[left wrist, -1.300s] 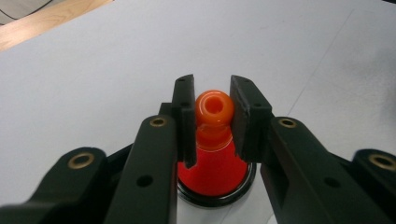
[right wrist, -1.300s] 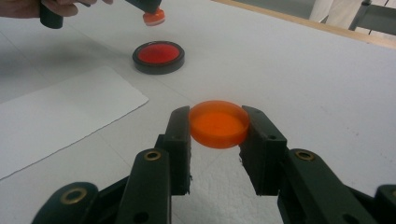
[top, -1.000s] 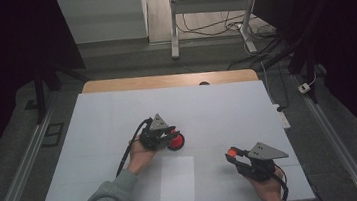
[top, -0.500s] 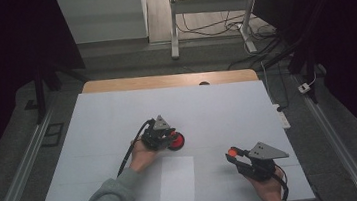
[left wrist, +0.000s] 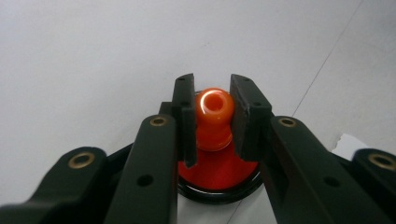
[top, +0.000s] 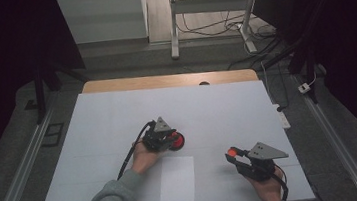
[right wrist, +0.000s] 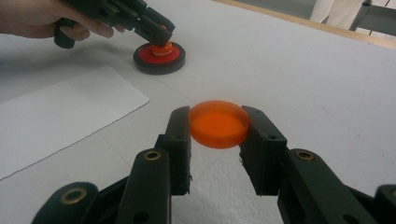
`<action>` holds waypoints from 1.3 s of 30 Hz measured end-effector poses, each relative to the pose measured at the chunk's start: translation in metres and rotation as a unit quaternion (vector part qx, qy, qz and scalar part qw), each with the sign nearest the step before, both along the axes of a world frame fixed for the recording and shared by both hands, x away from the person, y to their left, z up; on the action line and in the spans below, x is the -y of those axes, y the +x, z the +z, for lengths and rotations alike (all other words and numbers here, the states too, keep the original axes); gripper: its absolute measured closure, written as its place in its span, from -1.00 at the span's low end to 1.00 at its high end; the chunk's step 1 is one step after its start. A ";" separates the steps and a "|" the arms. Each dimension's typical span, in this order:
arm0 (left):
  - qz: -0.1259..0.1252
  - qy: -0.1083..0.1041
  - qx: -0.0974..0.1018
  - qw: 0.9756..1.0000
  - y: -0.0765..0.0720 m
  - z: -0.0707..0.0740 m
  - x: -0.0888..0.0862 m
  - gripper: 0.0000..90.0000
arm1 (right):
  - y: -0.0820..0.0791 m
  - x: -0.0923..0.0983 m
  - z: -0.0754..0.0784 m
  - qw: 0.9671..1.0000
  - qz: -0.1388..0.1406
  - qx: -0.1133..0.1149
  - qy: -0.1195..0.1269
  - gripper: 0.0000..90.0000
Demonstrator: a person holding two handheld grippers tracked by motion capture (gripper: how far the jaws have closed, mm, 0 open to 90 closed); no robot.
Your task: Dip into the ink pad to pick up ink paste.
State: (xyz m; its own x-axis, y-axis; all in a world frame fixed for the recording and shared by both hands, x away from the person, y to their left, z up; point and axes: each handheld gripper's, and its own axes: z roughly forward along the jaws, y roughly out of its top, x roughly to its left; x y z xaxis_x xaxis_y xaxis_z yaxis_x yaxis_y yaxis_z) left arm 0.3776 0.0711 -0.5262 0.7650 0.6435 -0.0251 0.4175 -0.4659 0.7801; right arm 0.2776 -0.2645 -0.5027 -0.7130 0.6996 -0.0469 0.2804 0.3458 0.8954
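The orange knob [left wrist: 214, 116] on the red disc [top: 175, 141] is being squeezed by the left gripper [top: 166, 138] in the middle of the table [top: 247, 103]. The flat orange cap [right wrist: 218, 123] is being pinched and held up by the right gripper [right wrist: 215, 140]. Almost nothing is being moved since a second ago, so both holds look firm.

The high view was lit unevenly: the white table [top: 118, 117] was evenly bright, while the room around it was lost in near-black. Only faint, soft shadows were cast beneath the hands. In the left gripper view a sharp white glare was noted on the orange knob [left wrist: 214, 112]; the near black arms were rendered soft and out of focus. In the right gripper view the orange disc [right wrist: 218, 123] was seen glowing, with the far table edge blurred.
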 end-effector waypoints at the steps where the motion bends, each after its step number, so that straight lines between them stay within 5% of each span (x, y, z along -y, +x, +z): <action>1: 0.000 0.000 0.000 1.000 0.000 0.000 0.000 0.62 | 0.000 0.000 0.000 1.000 0.000 0.000 0.000 0.42; 39: 0.003 -0.001 0.003 1.000 -0.002 0.001 0.000 0.62 | -0.001 0.001 0.001 1.000 -0.003 0.002 -0.001 0.42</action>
